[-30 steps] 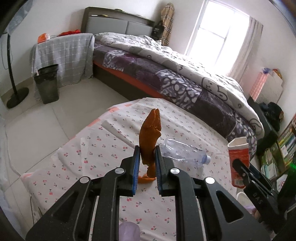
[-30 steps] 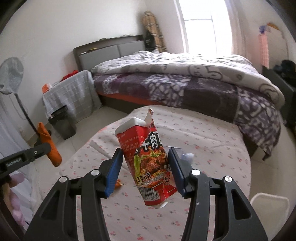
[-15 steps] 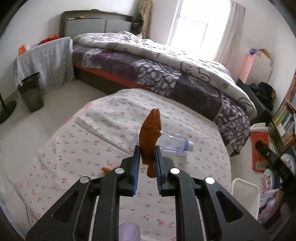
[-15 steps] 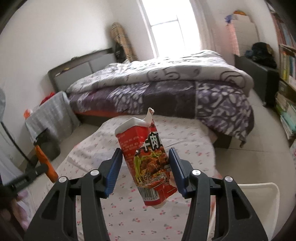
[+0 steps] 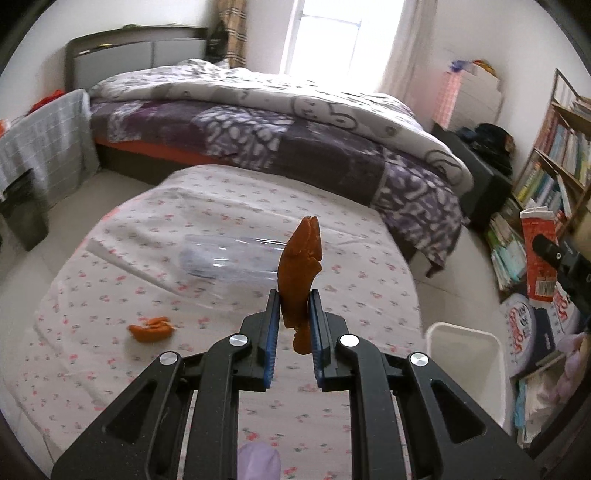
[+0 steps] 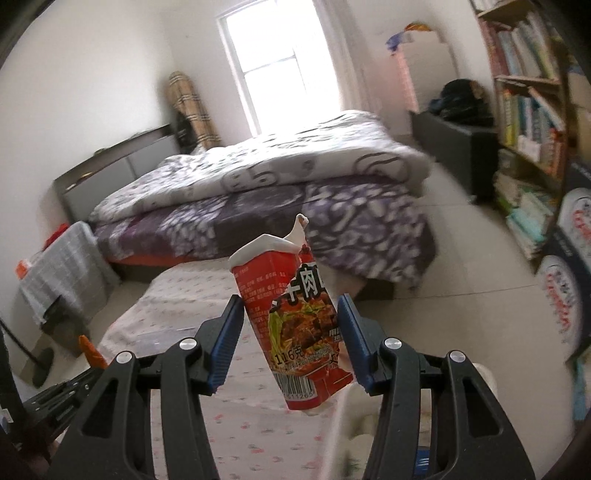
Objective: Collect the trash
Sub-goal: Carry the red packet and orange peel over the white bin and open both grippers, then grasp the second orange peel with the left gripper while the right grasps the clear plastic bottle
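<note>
With the left gripper [image 5: 293,314] clamped on an orange peel [image 5: 300,266] and the right gripper [image 6: 290,338] gripping a red carton [image 6: 295,317], neither is binned (white bin [image 5: 463,365] nearby), while a bottle [image 5: 229,260] and peel scrap [image 5: 151,328] remain on the table [image 5: 332,236].

Orange peel [image 5: 298,273], red noodle carton [image 6: 291,317], cherry-print tablecloth [image 5: 110,295]

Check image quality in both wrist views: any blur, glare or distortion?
Left wrist view: window blown out, plastic bottle and bed smeared, fisheye bending the edges; orange peel in the left gripper sharp. Right wrist view: bookshelf and floor blurred; red noodle carton crisp.
</note>
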